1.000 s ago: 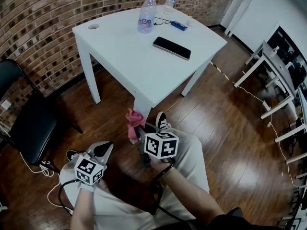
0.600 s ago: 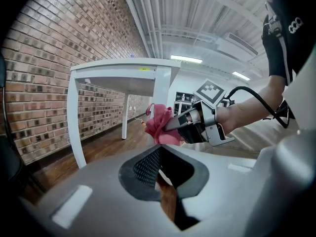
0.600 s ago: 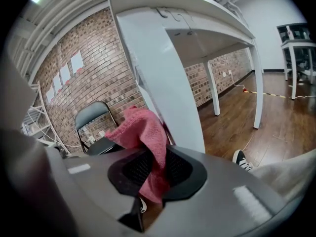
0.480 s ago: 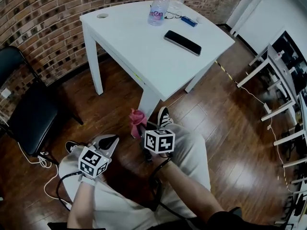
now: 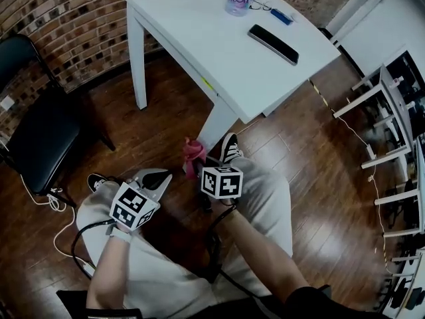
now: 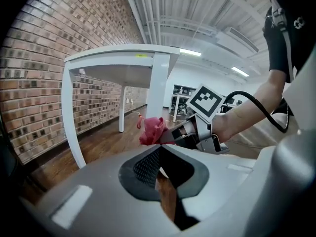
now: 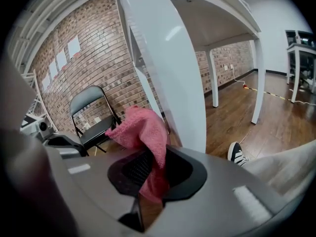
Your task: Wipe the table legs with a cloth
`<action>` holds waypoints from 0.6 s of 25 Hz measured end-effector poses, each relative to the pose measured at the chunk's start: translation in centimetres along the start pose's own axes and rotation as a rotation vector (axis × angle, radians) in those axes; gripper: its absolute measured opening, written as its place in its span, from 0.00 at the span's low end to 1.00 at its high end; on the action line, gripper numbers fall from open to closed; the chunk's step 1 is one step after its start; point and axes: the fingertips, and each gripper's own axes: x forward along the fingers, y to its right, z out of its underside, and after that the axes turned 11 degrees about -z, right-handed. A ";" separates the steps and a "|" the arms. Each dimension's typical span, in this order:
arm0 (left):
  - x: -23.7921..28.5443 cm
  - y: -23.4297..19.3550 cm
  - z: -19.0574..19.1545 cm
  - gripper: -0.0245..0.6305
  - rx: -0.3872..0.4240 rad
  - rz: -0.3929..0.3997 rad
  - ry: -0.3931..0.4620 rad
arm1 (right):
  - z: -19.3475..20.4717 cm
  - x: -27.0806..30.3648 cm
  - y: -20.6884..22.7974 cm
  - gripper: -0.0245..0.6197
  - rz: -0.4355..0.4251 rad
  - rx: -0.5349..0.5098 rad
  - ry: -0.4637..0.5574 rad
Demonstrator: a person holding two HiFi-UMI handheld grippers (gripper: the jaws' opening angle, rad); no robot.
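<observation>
One pink cloth [image 7: 143,132] is clamped in my right claw [image 7: 152,158], bunched above its tips, just beside the leg [image 7: 170,78] at the near corner of the bench [image 5: 199,25]. My left claw [image 6: 160,149] is closed, empty.

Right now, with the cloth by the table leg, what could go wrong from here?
1. The right gripper pinches only part of the pink cloth, and the rest is bunched loose; rubbing the table leg could pull it free.
2. Pushing hard on the leg may shake the table and tip the upright bottle.
</observation>
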 end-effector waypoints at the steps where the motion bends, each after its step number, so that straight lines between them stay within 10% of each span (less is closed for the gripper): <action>1: 0.0 0.0 0.0 0.04 0.000 -0.001 0.001 | 0.2 0.2 0.1 0.12 0.002 0.001 -0.005; 15: 0.1 -0.2 -0.2 0.04 0.002 -0.002 -0.001 | 2.1 2.5 0.9 0.12 0.008 0.015 -0.051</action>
